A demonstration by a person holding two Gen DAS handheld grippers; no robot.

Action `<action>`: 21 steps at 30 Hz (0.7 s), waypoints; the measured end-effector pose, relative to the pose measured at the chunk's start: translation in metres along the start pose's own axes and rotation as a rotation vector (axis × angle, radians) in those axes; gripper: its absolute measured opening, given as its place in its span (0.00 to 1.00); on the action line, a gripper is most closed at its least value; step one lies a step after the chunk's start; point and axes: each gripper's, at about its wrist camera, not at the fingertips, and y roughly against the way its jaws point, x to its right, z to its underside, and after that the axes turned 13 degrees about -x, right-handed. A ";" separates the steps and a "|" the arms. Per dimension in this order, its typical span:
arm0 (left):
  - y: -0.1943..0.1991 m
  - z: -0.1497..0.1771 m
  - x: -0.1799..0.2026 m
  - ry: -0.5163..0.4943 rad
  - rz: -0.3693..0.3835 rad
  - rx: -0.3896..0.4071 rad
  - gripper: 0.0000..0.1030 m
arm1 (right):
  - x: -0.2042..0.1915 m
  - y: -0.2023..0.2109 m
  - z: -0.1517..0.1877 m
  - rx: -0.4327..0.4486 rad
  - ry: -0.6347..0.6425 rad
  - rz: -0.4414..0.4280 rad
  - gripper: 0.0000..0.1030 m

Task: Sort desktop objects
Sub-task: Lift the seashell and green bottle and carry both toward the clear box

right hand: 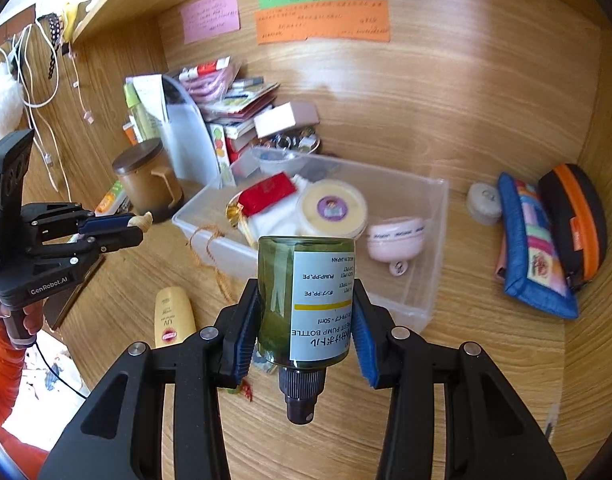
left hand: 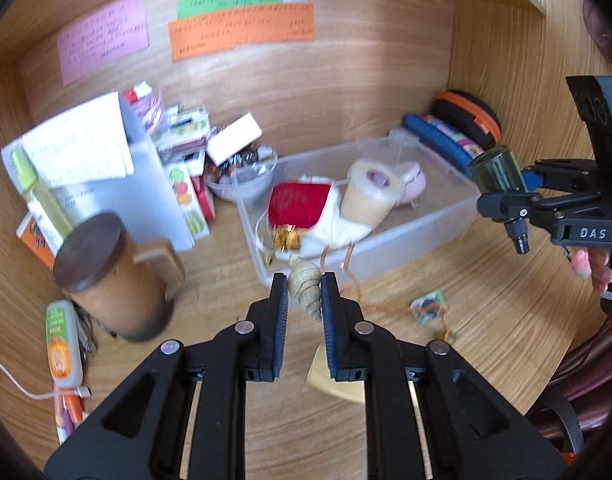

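Wooden desk (right hand: pixel 486 360) with clear bin (right hand: pixel 434 216), lidded mug (right hand: pixel 146 180), sunscreen tube (right hand: pixel 172 316), pouches (right hand: pixel 534 248).

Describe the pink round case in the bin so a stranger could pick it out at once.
Find the clear plastic bin in the middle of the wooden desk. Against its right-hand wall lies the pink round case, beside the taller cream tub with a purple sticker. It alone is pale pink, with a small ring hanging from it.

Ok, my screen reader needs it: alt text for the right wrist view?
The right claw grips a green pump bottle, base forward, above a wooden desk. Beyond it, a clear plastic bin holds small items; at left, the left claw pinches a shell.
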 end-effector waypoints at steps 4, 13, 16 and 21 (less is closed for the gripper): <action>0.001 -0.014 0.001 -0.008 0.027 0.017 0.15 | 0.006 0.005 -0.008 0.013 -0.012 0.008 0.38; -0.010 -0.036 0.001 -0.001 0.054 0.020 0.15 | 0.015 0.009 -0.036 0.043 -0.006 0.035 0.38; -0.016 -0.044 0.002 -0.001 0.067 0.016 0.15 | 0.017 0.004 -0.047 0.045 -0.004 0.048 0.38; -0.031 -0.058 0.006 -0.008 0.091 -0.003 0.15 | 0.027 -0.017 -0.062 0.023 -0.024 0.049 0.38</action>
